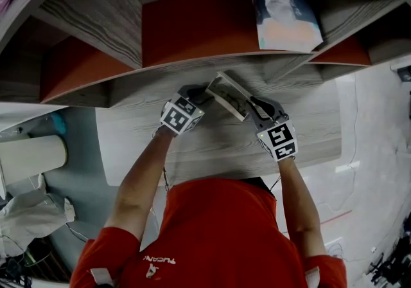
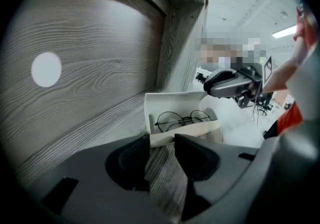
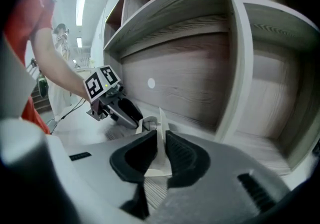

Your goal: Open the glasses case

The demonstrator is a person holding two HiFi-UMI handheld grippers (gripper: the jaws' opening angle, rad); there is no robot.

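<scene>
The white glasses case [image 1: 228, 94] lies open on the wood-grain shelf top [image 1: 308, 132], with its lid raised. In the left gripper view, thin black round glasses [image 2: 182, 118] rest inside the case, behind its cream front wall [image 2: 185, 133]. My left gripper [image 2: 162, 143] stands wide with its tips at that wall; wood grain shows between the pads. My right gripper [image 3: 161, 143] is shut on the lid [image 3: 161, 120], seen edge-on as a thin white panel between its pads. In the head view the left gripper [image 1: 200, 97] and right gripper [image 1: 252, 103] flank the case.
Behind the case rise shelf compartments with orange back panels [image 1: 192, 23]; one holds a white and blue packet [image 1: 282, 13]. A white round dot [image 2: 46, 69] marks the back panel. A white roll [image 1: 32, 158] and crumpled bags [image 1: 32, 216] lie lower left.
</scene>
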